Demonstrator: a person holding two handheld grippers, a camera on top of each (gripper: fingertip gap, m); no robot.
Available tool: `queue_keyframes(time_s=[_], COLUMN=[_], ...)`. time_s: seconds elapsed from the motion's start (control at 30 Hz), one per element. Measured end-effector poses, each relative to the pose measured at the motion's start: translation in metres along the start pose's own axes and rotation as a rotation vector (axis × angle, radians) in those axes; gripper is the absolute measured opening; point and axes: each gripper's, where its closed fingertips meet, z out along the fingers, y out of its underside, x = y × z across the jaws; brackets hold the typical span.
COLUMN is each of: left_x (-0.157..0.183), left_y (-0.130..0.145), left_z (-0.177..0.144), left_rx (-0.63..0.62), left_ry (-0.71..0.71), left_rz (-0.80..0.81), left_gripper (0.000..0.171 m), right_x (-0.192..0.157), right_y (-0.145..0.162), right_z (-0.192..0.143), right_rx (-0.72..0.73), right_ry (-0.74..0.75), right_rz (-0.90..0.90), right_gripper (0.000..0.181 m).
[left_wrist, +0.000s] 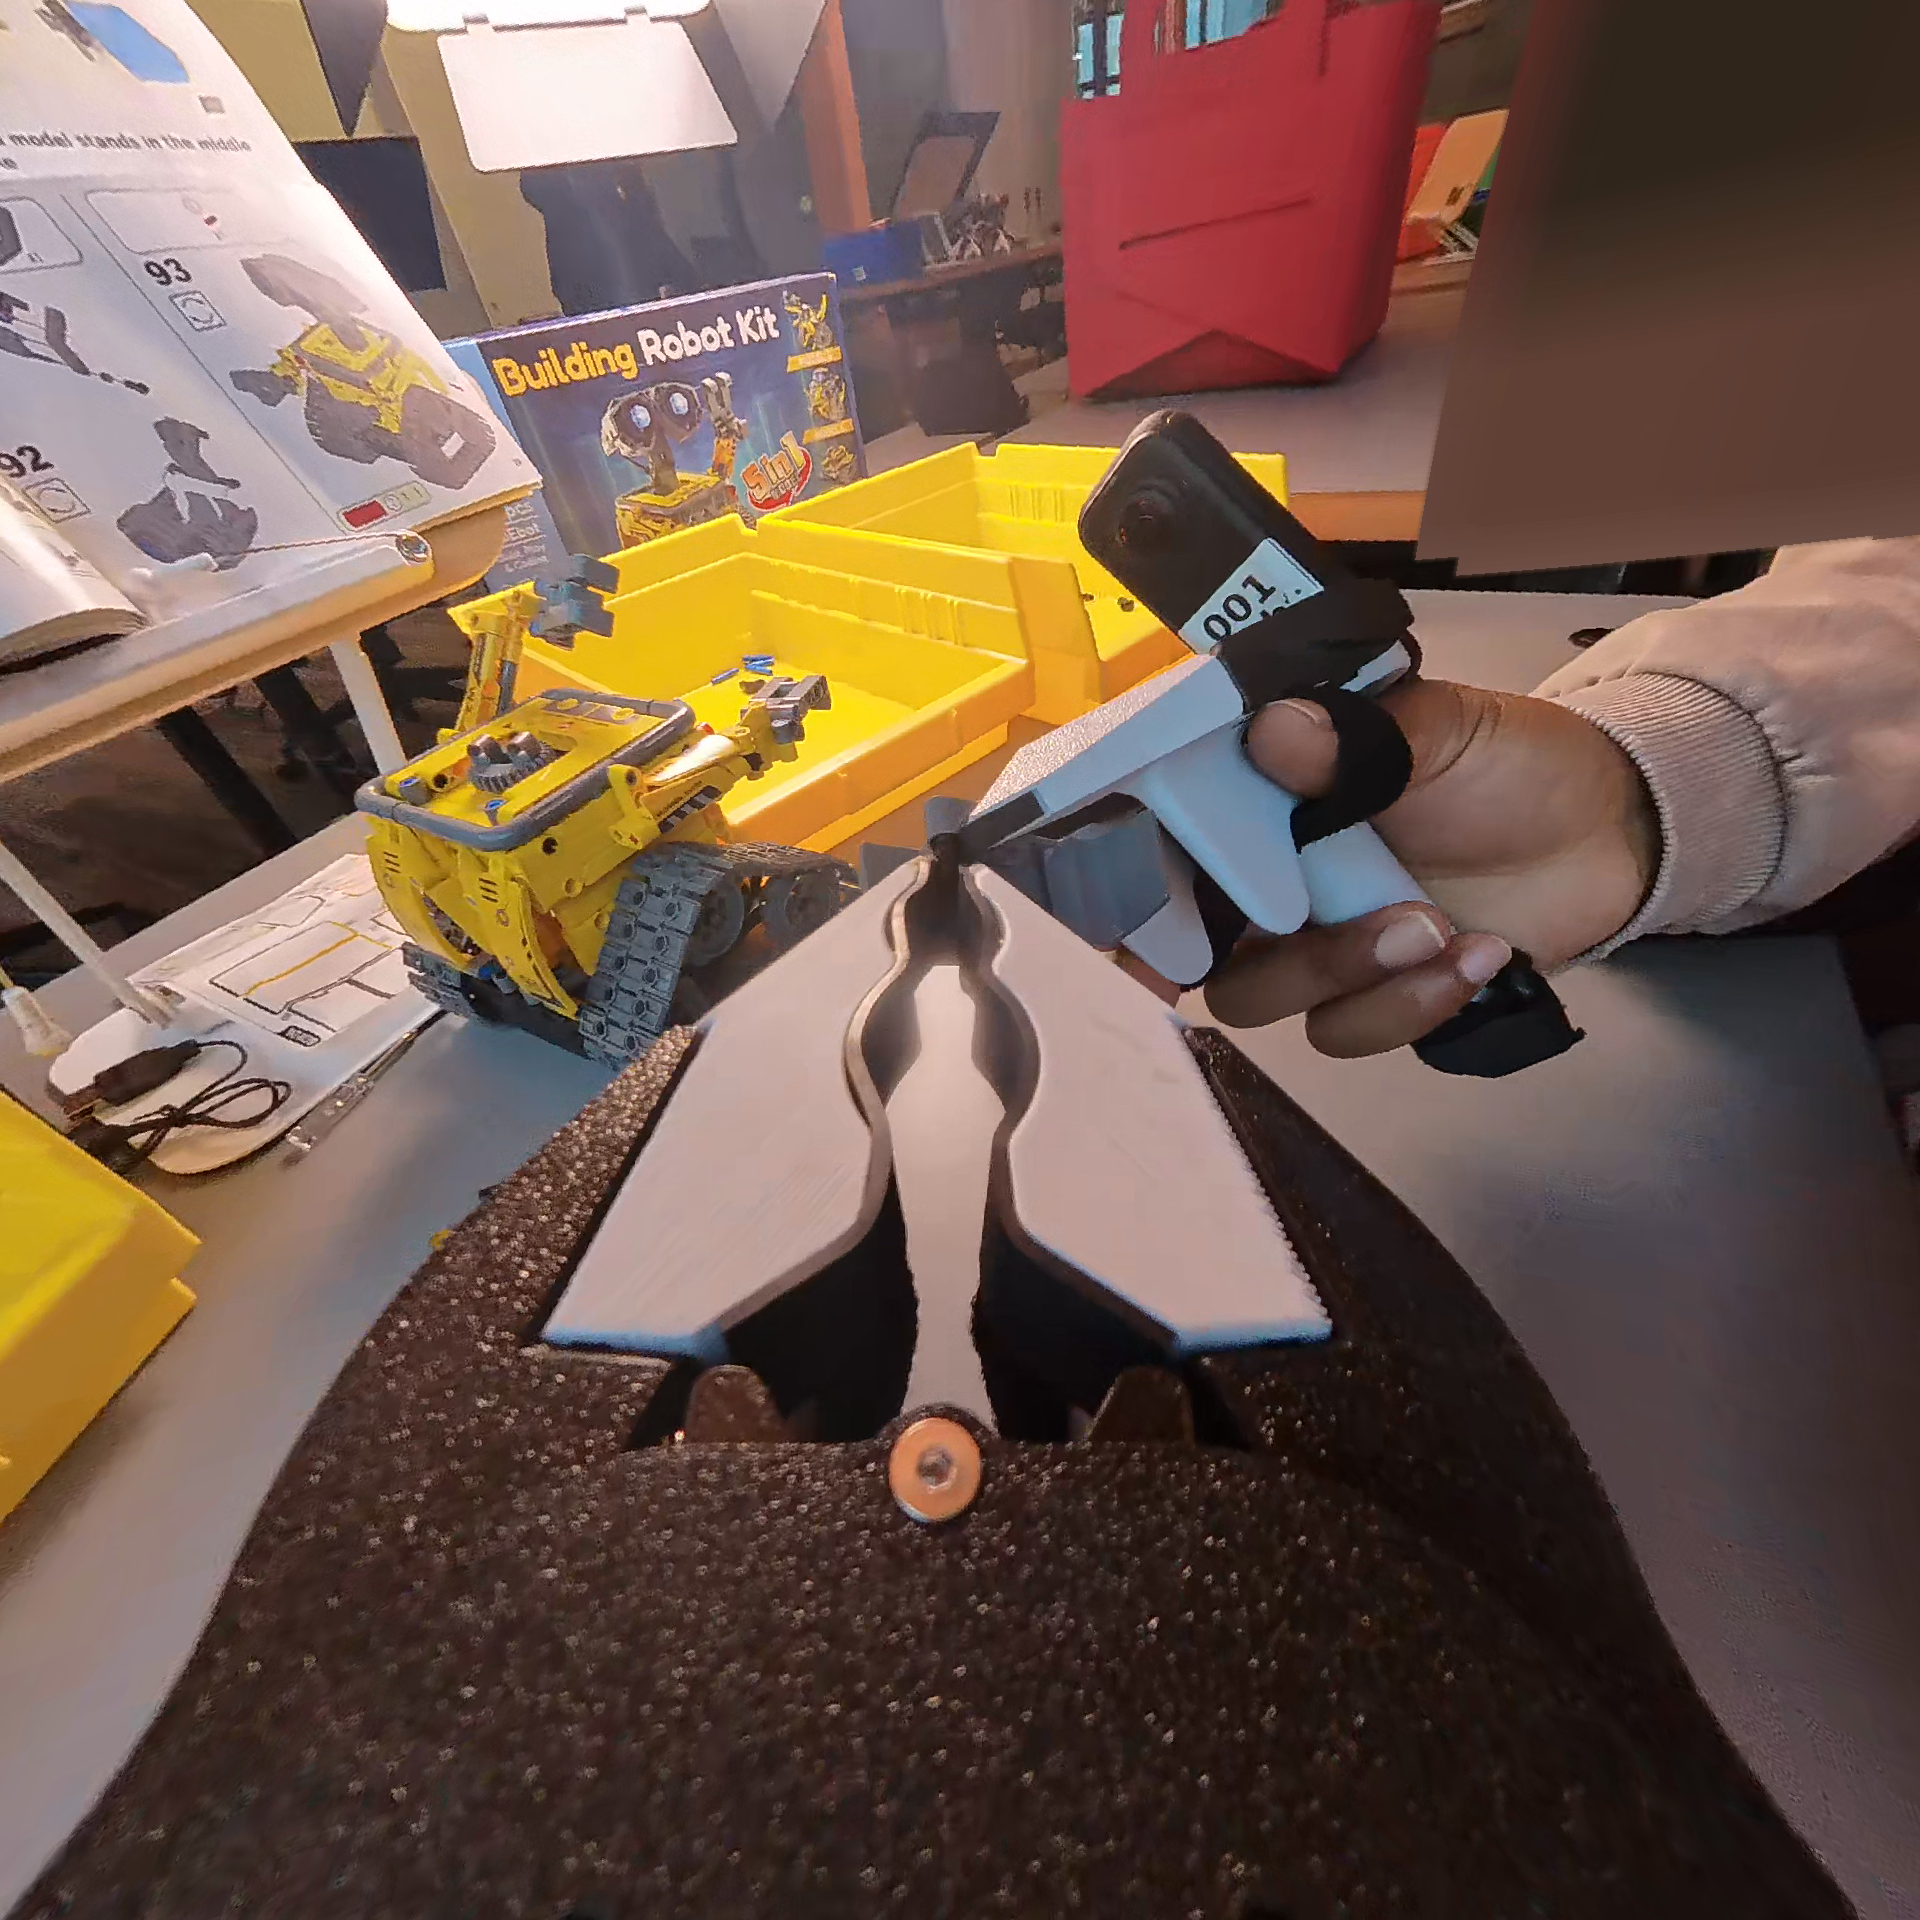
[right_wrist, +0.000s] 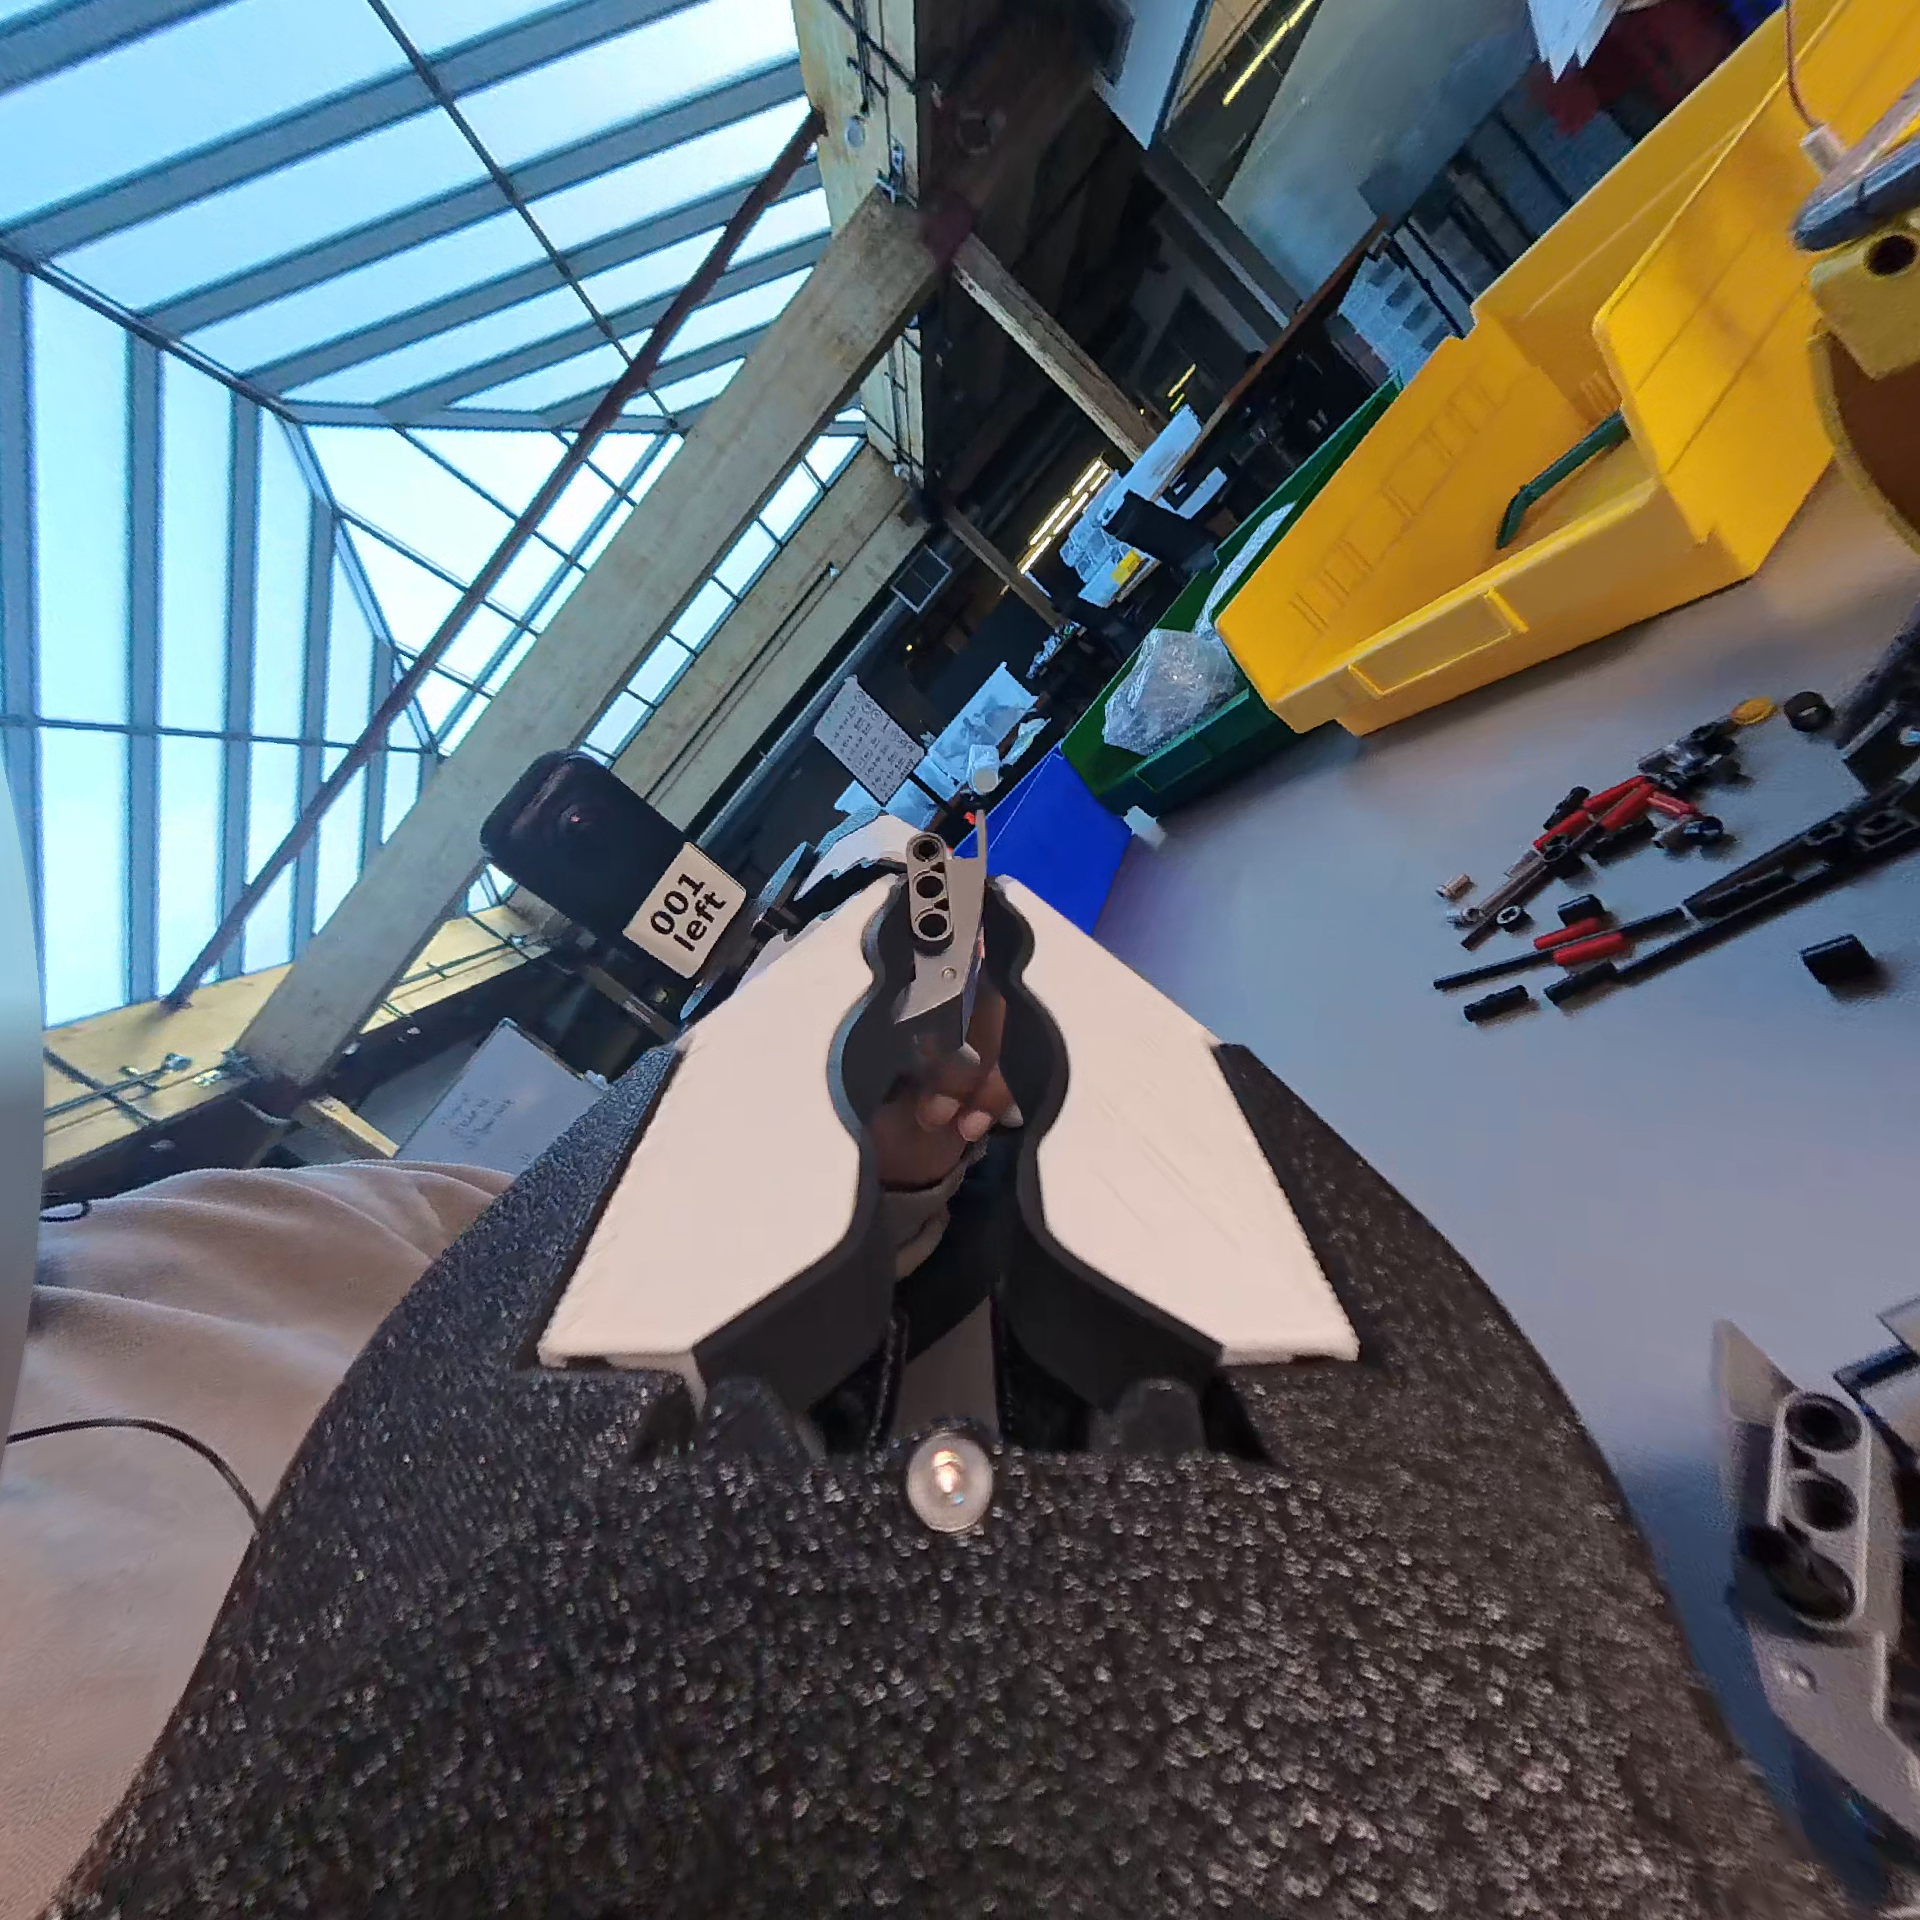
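Both grippers meet at 1 small grey beam (right_wrist: 928, 891) — right gripper (right_wrist: 940, 914) clenched on it, left gripper (left_wrist: 943, 847) pinching something dark beside the yellow robot model (left_wrist: 540, 852); poor alignment could drop it.
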Motion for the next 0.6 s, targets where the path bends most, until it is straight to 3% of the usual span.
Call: queue_keyframes(time_s=[0.03, 0.1, 0.13, 0.17, 0.27, 0.4, 0.6], left_x=[0.000, -0.019, -0.028, -0.025, -0.009, -0.012, -0.025], left_y=[0.000, -0.011, -0.015, -0.010, 0.009, 0.032, 0.100], left_z=[0.000, -0.021, -0.034, -0.037, -0.015, -0.005, -0.005], left_rx=[0.003, 0.072, 0.104, 0.082, -0.013, -0.092, -0.392], left_ry=[0.005, -0.047, -0.053, -0.037, 0.042, 0.051, -0.018], left_rz=[-0.012, -0.064, -0.098, -0.079, -0.072, -0.064, 0.050], left_gripper=[0.001, 0.001, 0.000, 0.001, 0.002, 0.003, 0.003], right_x=[0.001, 0.032, 0.035, 0.028, 0.010, 0.015, 0.022], right_y=[-0.002, -0.076, -0.097, -0.087, -0.049, -0.044, -0.028], right_z=[-0.002, -0.047, -0.067, -0.064, -0.031, -0.026, -0.035], right_rx=[0.012, 0.300, 0.352, 0.278, 0.158, 0.027, -0.094], right_ry=[0.005, 0.089, 0.143, 0.170, 0.077, 0.107, 0.129], right_rz=[0.007, 0.065, -0.047, -0.165, -0.181, -0.334, -0.449], right_gripper=[0.013, 0.011, 0.013, 0.013, 0.013, 0.014, 0.014])
